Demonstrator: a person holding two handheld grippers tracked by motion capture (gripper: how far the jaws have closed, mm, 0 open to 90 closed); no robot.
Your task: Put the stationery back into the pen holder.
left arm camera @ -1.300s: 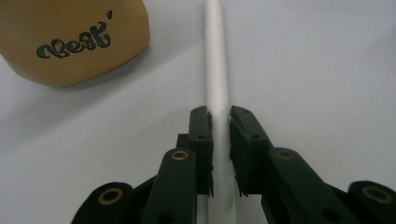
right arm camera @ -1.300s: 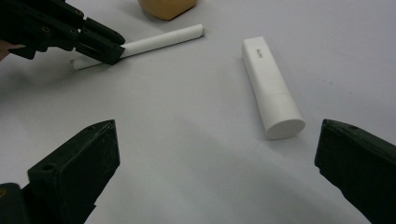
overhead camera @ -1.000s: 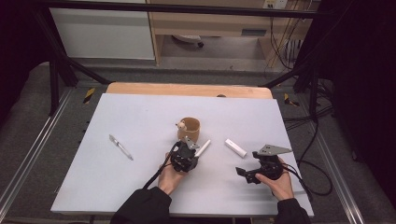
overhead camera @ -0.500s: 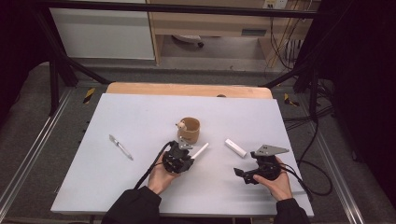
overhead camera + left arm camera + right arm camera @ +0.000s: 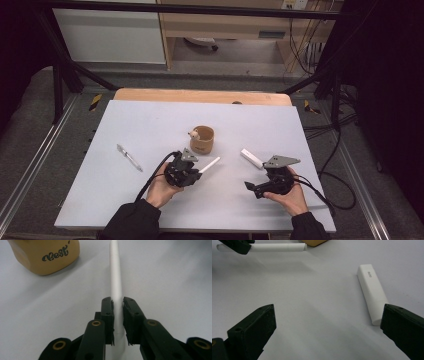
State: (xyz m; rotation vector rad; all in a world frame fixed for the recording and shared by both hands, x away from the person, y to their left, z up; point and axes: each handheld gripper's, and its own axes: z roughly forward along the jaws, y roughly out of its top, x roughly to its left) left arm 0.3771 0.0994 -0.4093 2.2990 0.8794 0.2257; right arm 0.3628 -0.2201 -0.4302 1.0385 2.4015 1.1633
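At the far left of the table (image 5: 75, 200) a pen (image 5: 129, 157) lies flat and untouched, well apart from both grippers, presumably awaiting a later pick. The left gripper (image 5: 192, 172) sits near the middle of the near half, its jaws pressed onto a white tube (image 5: 116, 282); the grip falls close to one end, so most of the length projects beyond the jaws and could be steered into an opening. In the high view that free end points right and away, just near and right of the tan cup (image 5: 202, 140), which stands upright and appears to be the receptacle; a small object shows at its rim, too small to identify. The left hand (image 5: 160, 187) wraps the gripper body from below and the near side, forearm entering from the near edge, tool angled toward the cup. To the right, a white bar (image 5: 372, 293) lies flat on the surface. The right gripper (image 5: 328, 322) has its jaws spread wide, one jaw tip just beside the bar's near end, holding nothing. The right hand (image 5: 287, 192) rests low near the table edge, tool pointing left.
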